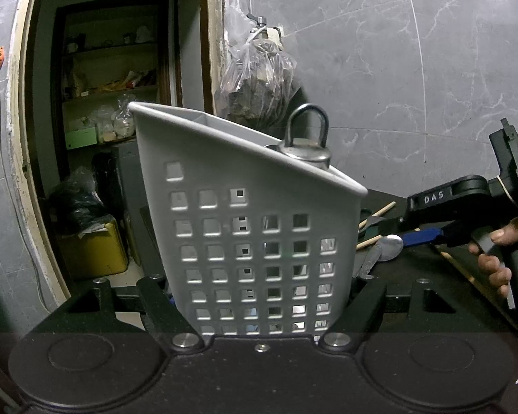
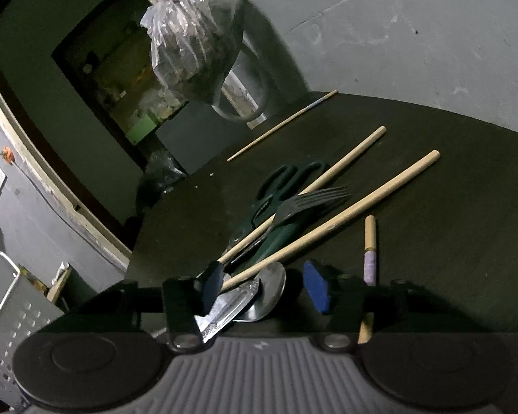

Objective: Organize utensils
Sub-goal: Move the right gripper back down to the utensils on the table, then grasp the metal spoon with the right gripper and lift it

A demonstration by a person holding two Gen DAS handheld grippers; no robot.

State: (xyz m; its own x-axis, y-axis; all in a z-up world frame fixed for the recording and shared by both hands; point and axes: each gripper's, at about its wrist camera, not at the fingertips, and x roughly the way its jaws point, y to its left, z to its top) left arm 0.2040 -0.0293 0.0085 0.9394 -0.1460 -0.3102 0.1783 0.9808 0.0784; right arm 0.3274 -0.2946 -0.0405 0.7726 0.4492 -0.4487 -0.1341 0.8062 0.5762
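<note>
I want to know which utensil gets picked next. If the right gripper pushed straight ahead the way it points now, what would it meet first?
Most likely the spoon, whose bowl lies between the open fingers of the right gripper, beside a flat metal utensil and the crossing wooden sticks. Depth is unclear, so which touches first is uncertain.

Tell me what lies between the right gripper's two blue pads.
In the right wrist view, a shiny metal spoon and a wooden stick's end lie there.
</note>
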